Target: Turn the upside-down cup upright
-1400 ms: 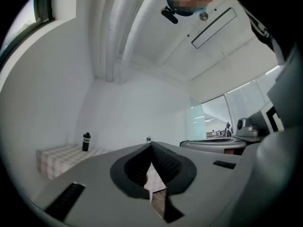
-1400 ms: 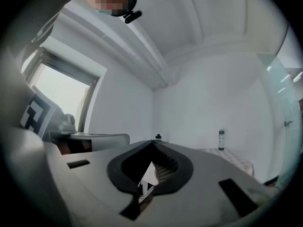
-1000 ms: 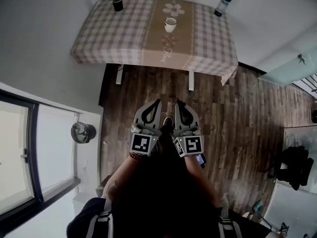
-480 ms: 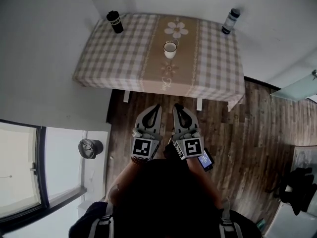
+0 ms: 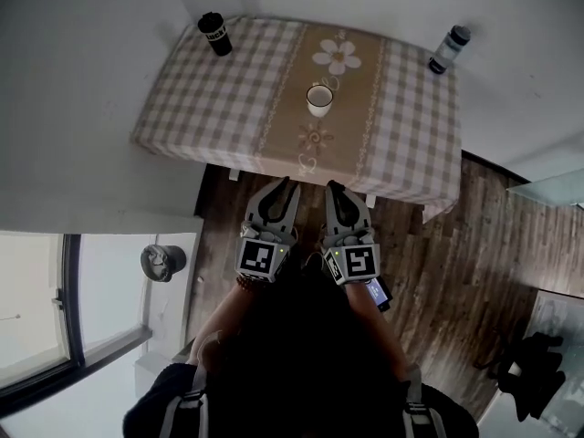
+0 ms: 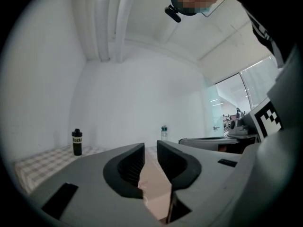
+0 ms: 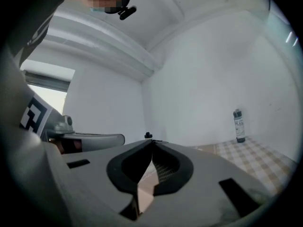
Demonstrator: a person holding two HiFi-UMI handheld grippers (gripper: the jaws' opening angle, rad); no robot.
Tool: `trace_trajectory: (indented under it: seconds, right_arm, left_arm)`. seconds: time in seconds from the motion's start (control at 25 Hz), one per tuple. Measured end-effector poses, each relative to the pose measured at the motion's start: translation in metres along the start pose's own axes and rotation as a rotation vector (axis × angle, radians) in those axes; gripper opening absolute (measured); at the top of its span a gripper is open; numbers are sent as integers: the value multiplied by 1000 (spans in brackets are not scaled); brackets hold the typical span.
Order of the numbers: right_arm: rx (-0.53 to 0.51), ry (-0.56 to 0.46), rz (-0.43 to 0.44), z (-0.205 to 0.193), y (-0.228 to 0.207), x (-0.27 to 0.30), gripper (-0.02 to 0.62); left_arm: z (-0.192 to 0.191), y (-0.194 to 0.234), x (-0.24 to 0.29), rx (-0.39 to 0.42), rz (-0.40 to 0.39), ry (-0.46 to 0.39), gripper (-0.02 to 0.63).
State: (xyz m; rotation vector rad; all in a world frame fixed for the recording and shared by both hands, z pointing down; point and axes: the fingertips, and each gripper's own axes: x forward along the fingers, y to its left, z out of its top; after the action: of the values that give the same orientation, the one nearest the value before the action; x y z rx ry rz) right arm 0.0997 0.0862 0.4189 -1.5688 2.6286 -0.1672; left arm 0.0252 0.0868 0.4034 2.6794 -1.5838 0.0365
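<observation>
Small white cup (image 5: 319, 99) sits at ctr of the table, on the beige flower-print runner (image 5: 315, 140) that crosses the checked tablecloth (image 5: 219, 99). Can't tell from the head view whether its mouth is up or down.

Left gripper (image 5: 286, 187) and right gripper (image 5: 334, 190) are side by side, pointing level at the table's near edge, w/ dark wood plank floor (image 5: 438, 235) below. Both are well apart from the cup, which neither gripper view shows.

Left gripper: jaws opening, narrow gap, nothing btw them, only runner seen through the gap.
Right gripper: jaws clenched, tips meeting, empty.

2 bottles at the far corners: black bottle w/ white label (image 5: 215, 35) on the left, clear bottle w/ dark cap (image 5: 449, 49) on the right.
</observation>
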Motion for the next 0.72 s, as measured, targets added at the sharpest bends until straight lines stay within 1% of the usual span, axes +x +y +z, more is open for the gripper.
trace_trajectory:
  seconds: [0.04,0.28,0.44,0.52,0.6,0.72]
  right_arm:
    - [0,8,8,-3,4,-5,5]
    - [-17,69,-16,-23,-14,22,5]
    - [-46,103,-17,-26,-17,39,5]
    - [-58,123,-21,-29,-24,59,5]
    - [-67,151,-30,-35,-32,77,5]
    - [-86,184,-57,-45,-42,99,5]
  left_arm:
    - [-5,-2,-6,-10,-2,6,101]
    - [-41,21,25,-42,-44,38,101]
    - [-63,41,39,-27,-80,66,104]
    - [-71,55,59,-25,-120,87,104]
    - [-80,66,80,-37,-174,106,160]
    - [-92,83,105,-25,-242,118,169]
